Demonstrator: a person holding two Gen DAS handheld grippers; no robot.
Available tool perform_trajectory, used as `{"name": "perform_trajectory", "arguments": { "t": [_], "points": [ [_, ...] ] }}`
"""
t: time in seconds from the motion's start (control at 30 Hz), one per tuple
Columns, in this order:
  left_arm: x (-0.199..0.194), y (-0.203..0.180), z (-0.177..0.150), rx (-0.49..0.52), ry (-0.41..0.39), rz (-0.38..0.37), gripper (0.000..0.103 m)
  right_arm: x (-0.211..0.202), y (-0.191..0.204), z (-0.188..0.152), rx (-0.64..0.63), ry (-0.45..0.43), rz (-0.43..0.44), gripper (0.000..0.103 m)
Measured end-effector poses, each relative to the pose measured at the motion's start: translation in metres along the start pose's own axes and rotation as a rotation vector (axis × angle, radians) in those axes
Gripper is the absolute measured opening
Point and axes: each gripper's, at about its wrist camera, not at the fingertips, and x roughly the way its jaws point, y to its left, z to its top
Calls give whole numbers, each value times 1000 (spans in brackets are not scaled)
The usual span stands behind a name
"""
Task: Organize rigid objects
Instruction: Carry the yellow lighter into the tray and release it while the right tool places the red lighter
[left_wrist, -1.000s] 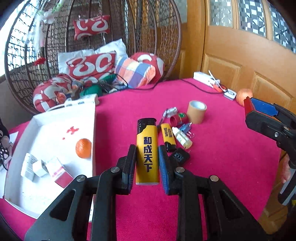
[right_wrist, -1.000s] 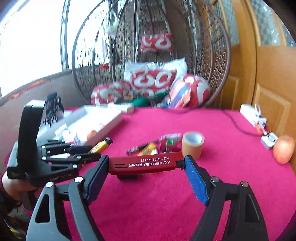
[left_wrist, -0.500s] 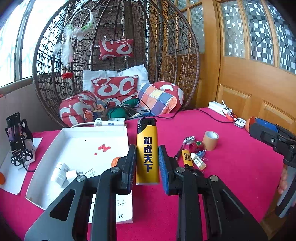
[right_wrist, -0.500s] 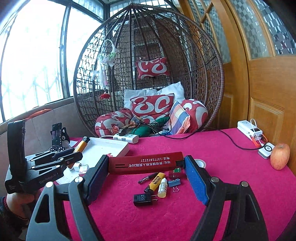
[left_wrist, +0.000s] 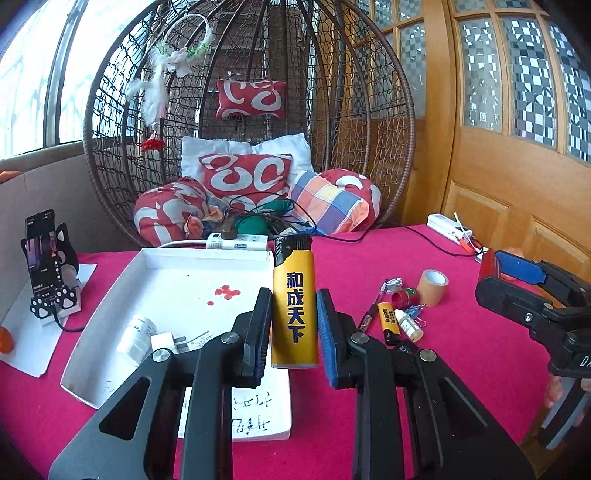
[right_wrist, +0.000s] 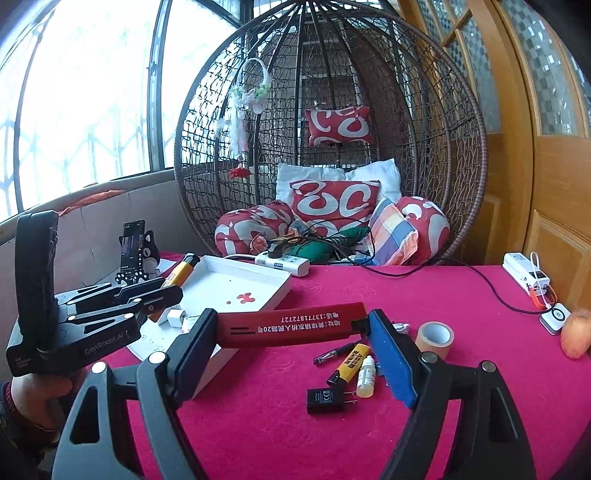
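My left gripper (left_wrist: 293, 332) is shut on a yellow lighter (left_wrist: 294, 306) with blue characters, held upright above the near right corner of the white tray (left_wrist: 177, 288). My right gripper (right_wrist: 291, 341) is shut on a long red lighter (right_wrist: 288, 325), gripped end to end and lying crosswise. It hangs over the red table, right of the tray (right_wrist: 240, 280). The right wrist view shows the left gripper (right_wrist: 110, 306) at the left with the yellow lighter (right_wrist: 181, 271). The right gripper (left_wrist: 517, 288) appears at the left wrist view's right edge.
On the red cloth lie a tape roll (right_wrist: 434, 336), a small yellow lighter (right_wrist: 349, 363), a dropper bottle (right_wrist: 365, 374), a black plug (right_wrist: 325, 400) and a pen (right_wrist: 332, 354). An apple (right_wrist: 574, 334) sits far right. A phone stand (left_wrist: 44, 254) and wicker chair (left_wrist: 251, 110) stand behind.
Both grippers rose and drew back from the pile of small items, each keeping its lighter. The left one swung toward the tray, and both views tilted up to show more of the chair.
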Motion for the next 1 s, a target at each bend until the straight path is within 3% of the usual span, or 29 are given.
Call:
{"name": "perform_trajectory", "arguments": {
  "t": [1.0],
  "points": [
    [-8, 45, -5, -124, -3, 50, 23, 51, 47, 15, -35, 73, 99, 81]
  ]
}}
